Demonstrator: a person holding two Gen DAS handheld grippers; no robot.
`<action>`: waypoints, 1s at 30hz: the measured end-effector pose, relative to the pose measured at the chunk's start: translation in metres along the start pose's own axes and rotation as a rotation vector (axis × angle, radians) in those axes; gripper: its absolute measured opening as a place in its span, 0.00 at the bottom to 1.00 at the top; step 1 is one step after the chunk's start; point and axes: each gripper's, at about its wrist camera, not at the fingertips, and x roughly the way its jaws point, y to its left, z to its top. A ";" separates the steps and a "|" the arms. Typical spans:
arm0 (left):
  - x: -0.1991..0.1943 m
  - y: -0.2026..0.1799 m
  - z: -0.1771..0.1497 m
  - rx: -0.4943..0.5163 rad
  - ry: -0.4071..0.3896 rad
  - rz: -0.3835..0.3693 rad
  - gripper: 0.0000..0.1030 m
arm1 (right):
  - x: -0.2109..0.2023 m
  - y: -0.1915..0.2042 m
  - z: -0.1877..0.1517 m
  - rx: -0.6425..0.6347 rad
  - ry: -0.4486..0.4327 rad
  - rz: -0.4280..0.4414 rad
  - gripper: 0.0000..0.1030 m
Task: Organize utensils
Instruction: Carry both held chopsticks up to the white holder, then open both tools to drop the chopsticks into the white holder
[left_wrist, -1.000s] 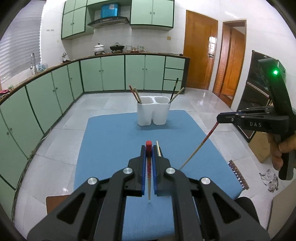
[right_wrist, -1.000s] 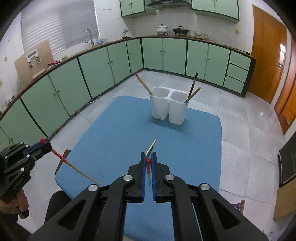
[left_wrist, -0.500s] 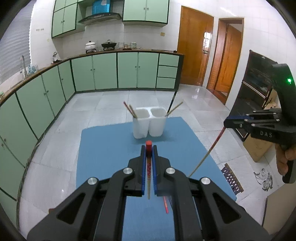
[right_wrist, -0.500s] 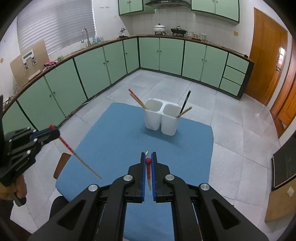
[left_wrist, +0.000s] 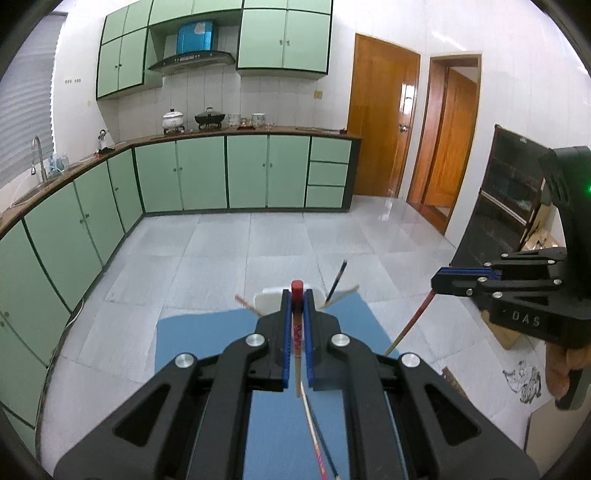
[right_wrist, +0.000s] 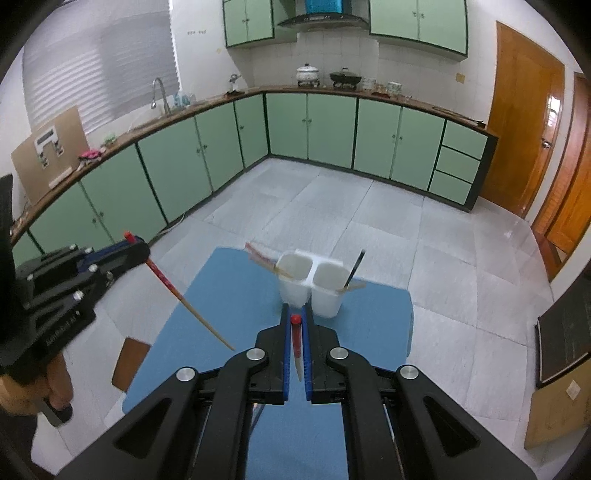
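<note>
Chopsticks are what I am sorting: I have one red-topped chopstick (left_wrist: 296, 332) clamped in the left gripper (left_wrist: 296, 295) and a second red-topped chopstick (right_wrist: 295, 338) clamped in the right gripper (right_wrist: 294, 314). Both grippers are closed tight on the sticks near the red ends, so each pale tip hangs down toward the blue-covered table (right_wrist: 229, 295).

From the right wrist view, the white two-compartment holder (right_wrist: 310, 284) stands straight ahead of that gripper, at the far end of the table. Its left compartment already has two red-topped sticks leaning out to the left; its right compartment has a dark stick and a pale one leaning right. The left gripper (right_wrist: 110, 258) sits off to the left of the table, its stick slanting down and inward.

My read is that the right hand is better lined up with the holder. Each stick's long axis runs down and back toward me, so I judge the tip must swing forward over a rim before lowering. More loose sticks (left_wrist: 317, 439) lie on the table under the left gripper.
</note>
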 end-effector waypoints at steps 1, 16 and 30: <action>0.004 -0.001 0.008 -0.003 -0.008 0.001 0.05 | 0.001 -0.001 0.007 0.005 -0.006 -0.004 0.05; 0.101 0.014 0.077 -0.030 -0.032 0.081 0.05 | 0.065 -0.023 0.088 0.062 -0.055 -0.079 0.05; 0.227 0.045 0.040 -0.074 0.061 0.113 0.06 | 0.173 -0.081 0.073 0.172 0.018 -0.091 0.06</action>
